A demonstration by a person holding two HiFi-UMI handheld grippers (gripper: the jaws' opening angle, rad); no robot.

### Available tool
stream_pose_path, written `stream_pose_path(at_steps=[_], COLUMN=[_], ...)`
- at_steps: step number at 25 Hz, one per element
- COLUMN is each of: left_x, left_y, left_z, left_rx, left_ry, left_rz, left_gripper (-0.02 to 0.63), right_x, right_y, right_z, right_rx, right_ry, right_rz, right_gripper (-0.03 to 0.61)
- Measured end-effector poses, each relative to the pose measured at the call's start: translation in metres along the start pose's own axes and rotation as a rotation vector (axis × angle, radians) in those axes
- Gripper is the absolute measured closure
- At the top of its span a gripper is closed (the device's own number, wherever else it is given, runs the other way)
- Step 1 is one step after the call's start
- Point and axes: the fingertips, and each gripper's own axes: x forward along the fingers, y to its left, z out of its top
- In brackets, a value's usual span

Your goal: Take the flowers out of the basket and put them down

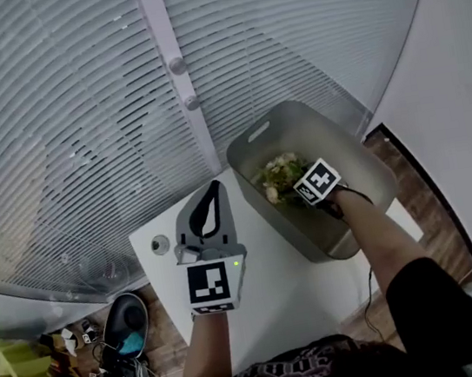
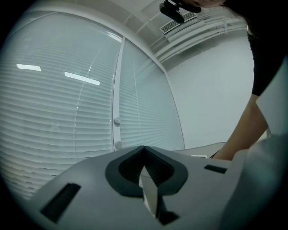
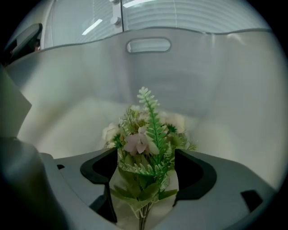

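flowers [image 3: 148,134] between wide-open right tool [image 3: 146,173]

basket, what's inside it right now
A bunch of flowers is inside the basket, and the right gripper reaches in with open jaws on either side of it. The bunch's lower end and the basket floor beneath are covered by the gripper.

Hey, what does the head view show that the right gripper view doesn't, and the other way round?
Only the head view: the white table under the basket, and the clutter on the floor beside it.
Only the right gripper view: the right gripper with its jaws apart on either side of the flower stems, not pressing them.
Both: the flowers inside the grey basket, its handle slot, and the window blinds behind.
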Motion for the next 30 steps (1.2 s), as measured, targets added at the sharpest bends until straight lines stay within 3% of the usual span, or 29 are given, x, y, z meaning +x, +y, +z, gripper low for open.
stream_pose_path(at_steps=[3,8,12,17,21,30], left_x=[-0.002,-0.003,-0.003,-0.007,-0.015,-0.025], left_y=[0.002,0.011,0.016,0.017,0.016,0.021], left_z=[-0.002,-0.006,-0.008,-0.007,-0.002,0.004], left_rx=[0.001,-0.011,-0.002,0.007,0.008,0.008], left_ry=[0.009,0.018,0.006,0.004,0.005,-0.01], left_rz=[0.0,0.011,0.027,0.031,0.03,0.043], left_gripper=[0.615,0.615,0.615,0.615,0.615,0.615], right_x=[0.007,0.017,0.019,0.013,0.002,-0.026], right_y=[0.001,0.002,0.004,0.003,-0.001,-0.012], right_z=[-0.009,-0.022,-0.024,-0.02,-0.012,0.013], right_rx=[-0.014,0.064,0.084,0.024,0.021,0.033], right_ry=[0.047,0.116,0.13,0.141,0.121,0.022], right_rz=[-0.006,0.028,0.047,0.027,-0.015,-0.083], right_gripper=[0.186,0.192,0.288,0.378,0.439,0.466])
